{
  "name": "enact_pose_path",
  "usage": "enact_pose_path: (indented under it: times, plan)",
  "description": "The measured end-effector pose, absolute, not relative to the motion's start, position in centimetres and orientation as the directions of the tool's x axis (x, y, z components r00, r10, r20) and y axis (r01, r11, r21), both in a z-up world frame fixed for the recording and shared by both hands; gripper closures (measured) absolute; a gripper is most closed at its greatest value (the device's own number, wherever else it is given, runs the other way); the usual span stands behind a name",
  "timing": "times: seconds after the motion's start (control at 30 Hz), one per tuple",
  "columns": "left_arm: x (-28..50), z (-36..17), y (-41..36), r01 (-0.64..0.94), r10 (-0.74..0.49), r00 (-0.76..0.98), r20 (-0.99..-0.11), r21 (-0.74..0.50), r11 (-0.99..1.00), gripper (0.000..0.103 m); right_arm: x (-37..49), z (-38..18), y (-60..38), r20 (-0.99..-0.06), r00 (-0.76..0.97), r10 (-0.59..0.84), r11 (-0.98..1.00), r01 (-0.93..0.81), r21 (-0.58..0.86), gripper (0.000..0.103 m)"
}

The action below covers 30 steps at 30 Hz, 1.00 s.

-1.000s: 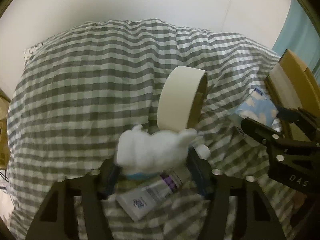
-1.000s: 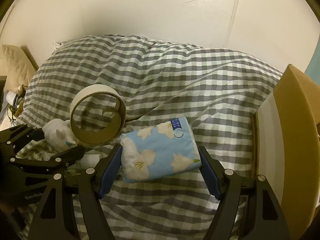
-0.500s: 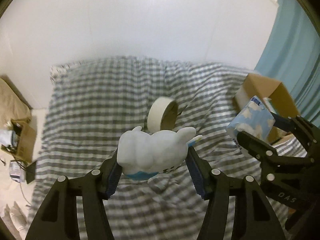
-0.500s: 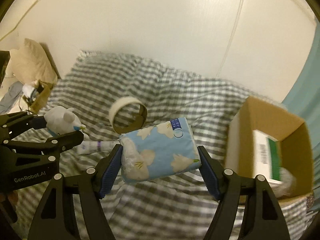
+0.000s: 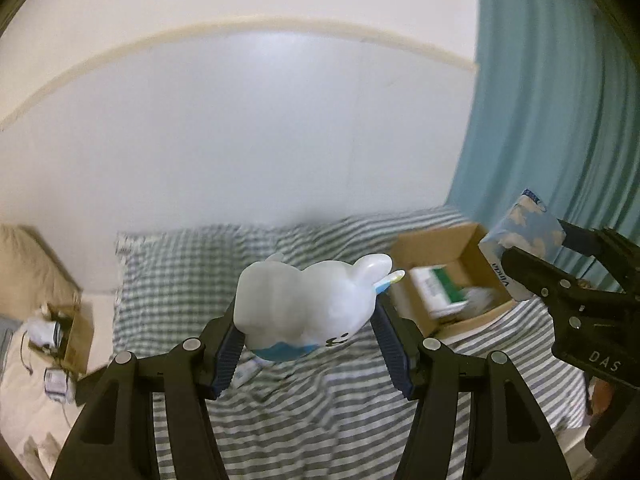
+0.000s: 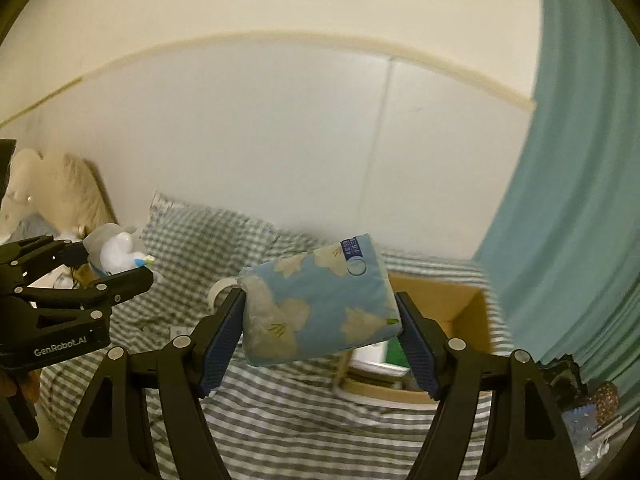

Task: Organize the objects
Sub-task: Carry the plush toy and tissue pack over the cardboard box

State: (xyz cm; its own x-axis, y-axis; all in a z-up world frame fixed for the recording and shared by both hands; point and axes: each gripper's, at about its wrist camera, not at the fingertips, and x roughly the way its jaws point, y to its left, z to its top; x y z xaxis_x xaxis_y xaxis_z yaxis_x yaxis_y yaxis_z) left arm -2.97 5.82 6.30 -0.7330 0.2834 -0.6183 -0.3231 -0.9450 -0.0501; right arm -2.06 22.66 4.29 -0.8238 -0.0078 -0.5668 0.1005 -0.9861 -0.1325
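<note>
Your left hand-held gripper clamps the toy; your right hand-held gripper clamps the tissue pack. The box lies ahead on the bed, lower right, nearer your right.
</note>
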Motion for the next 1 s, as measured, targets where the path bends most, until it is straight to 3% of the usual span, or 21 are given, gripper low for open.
enact_pose_path:
  times: [0.23,0.57,1.0]
  plan:
    - [-2.7,8.7,10.9,-0.389,0.335,-0.738,-0.586,-0.036,-0.921,0.041,0.1,8.5,27.1,-0.513,-0.858,0.023,-0.992,0.043,-0.116,0.030]
    - [-6.3,7.9,19.1,-0.477,0.394,-0.697,-0.599,-0.023,-0.879,0.041,-1.6,10.8,33.5,-0.480,-0.875,0.067,-0.996,-0.027,-0.090,0.030]
    - [-11.0,2.2,27.6,-0.544,0.401,-0.626,-0.669,0.007,-0.839,0.041,-10.1,4.8,41.8,-0.618,-0.778,0.119,-0.993,-0.110,-0.053,0.030]
